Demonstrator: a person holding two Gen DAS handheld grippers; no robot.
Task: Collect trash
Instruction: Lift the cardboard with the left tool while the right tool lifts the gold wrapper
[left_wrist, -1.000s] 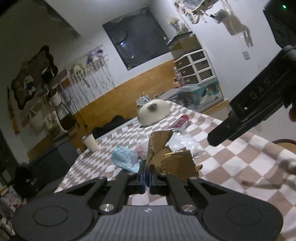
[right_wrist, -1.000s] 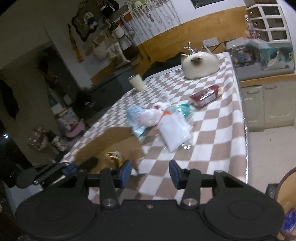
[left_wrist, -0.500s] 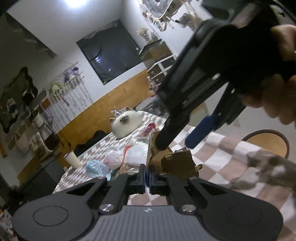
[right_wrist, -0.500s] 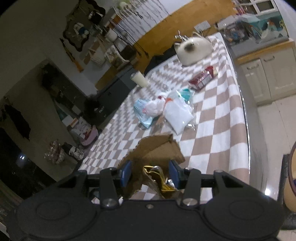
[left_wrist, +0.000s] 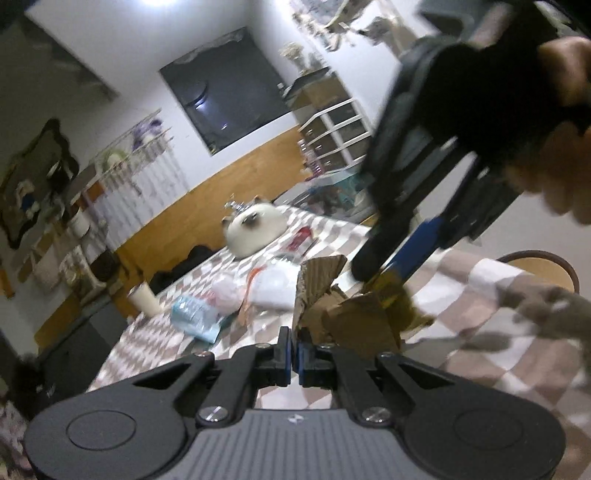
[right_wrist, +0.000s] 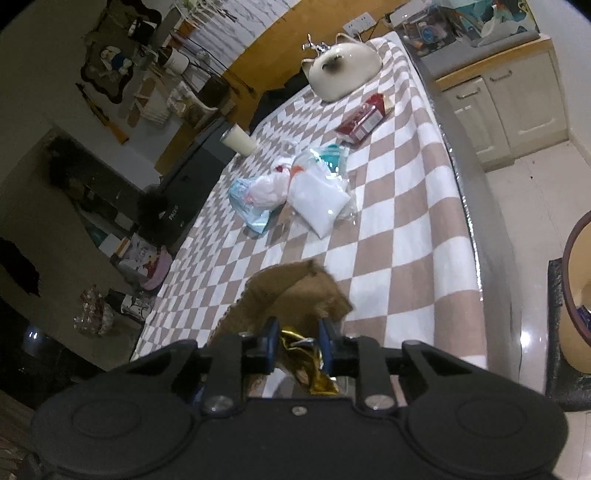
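On the checkered bench (right_wrist: 402, 206), near edge, sits a torn brown cardboard piece (right_wrist: 291, 291) with a crumpled gold foil wrapper (right_wrist: 310, 362) on it.

Left gripper (left_wrist: 294, 354): jaws fully closed, pinching the near edge of the cardboard; in the left wrist view the cardboard (left_wrist: 351, 317) stands up crumpled just past the tips.

Right gripper (right_wrist: 295, 347): jaws have just been closing, now a narrow gap with the gold wrapper between the blue pads, both pads look to be pressing on the foil. In the left wrist view the same gripper (left_wrist: 384, 266) comes in from upper right, held by a hand (left_wrist: 554, 155), tips down onto the cardboard with a bit of gold foil (left_wrist: 384, 284) at them. Frame is motion-blurred there.

Rest of the trash is mid-bench, well apart from both grippers: a white plastic bag (right_wrist: 317, 199), a crumpled white wrapper (right_wrist: 267, 188) touching it, a light-blue packet (right_wrist: 247, 210) under that, and a teal-printed clear bag (right_wrist: 332, 155) behind. A red box (right_wrist: 364, 118) lies further back. A cream cup (right_wrist: 238, 140) stands at the far left edge. A cat-shaped white ceramic piece (right_wrist: 341, 70) sits at the far end.

A round wooden basket (right_wrist: 576, 302) is on the floor off the right edge of the bench.
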